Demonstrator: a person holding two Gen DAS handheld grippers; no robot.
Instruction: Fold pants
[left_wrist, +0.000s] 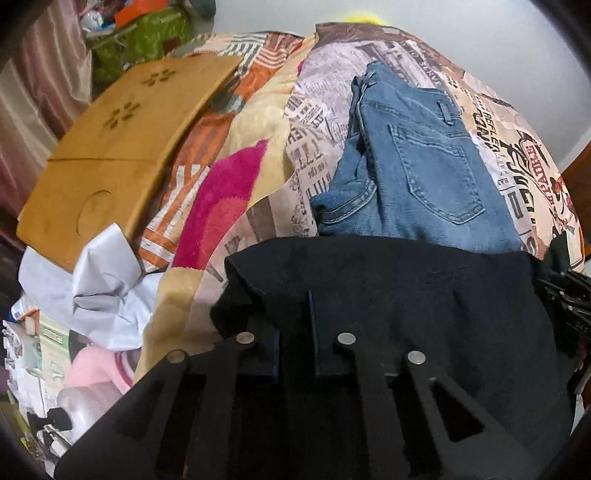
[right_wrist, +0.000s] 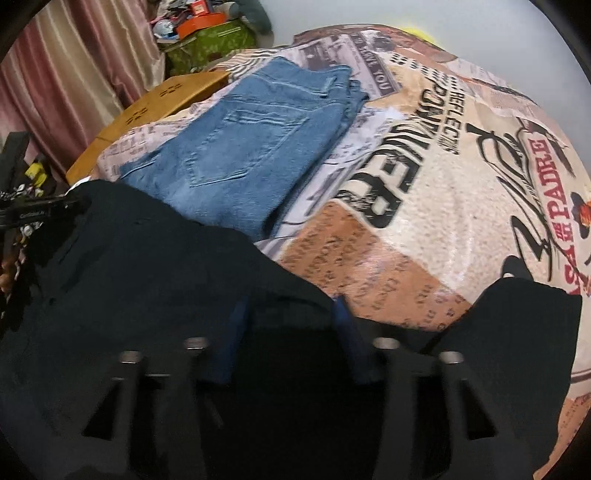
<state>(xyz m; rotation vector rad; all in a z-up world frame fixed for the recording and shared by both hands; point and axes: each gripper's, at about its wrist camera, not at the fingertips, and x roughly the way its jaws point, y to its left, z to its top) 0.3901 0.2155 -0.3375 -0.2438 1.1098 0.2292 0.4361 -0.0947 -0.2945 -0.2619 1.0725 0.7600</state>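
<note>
Black pants (left_wrist: 406, 288) lie across the near edge of a printed bedspread (left_wrist: 517, 147). My left gripper (left_wrist: 295, 325) points down at their left end, its jaws nearly together and shut on a fold of the black cloth. In the right wrist view the black pants (right_wrist: 147, 266) fill the foreground. My right gripper (right_wrist: 290, 321) has its blue pads (right_wrist: 343, 325) wider apart, with bunched black cloth filling the gap between them. Folded blue jeans (left_wrist: 417, 177) (right_wrist: 240, 147) rest flat on the bedspread (right_wrist: 443, 221) just beyond the black pants.
A wooden lap tray (left_wrist: 122, 129) (right_wrist: 147, 107) lies at the bed's left side beside a pink and cream blanket (left_wrist: 225, 199). A crumpled white bag (left_wrist: 103, 288) and clutter sit below it. Curtains (right_wrist: 74, 74) and a green bag (left_wrist: 147, 40) stand behind.
</note>
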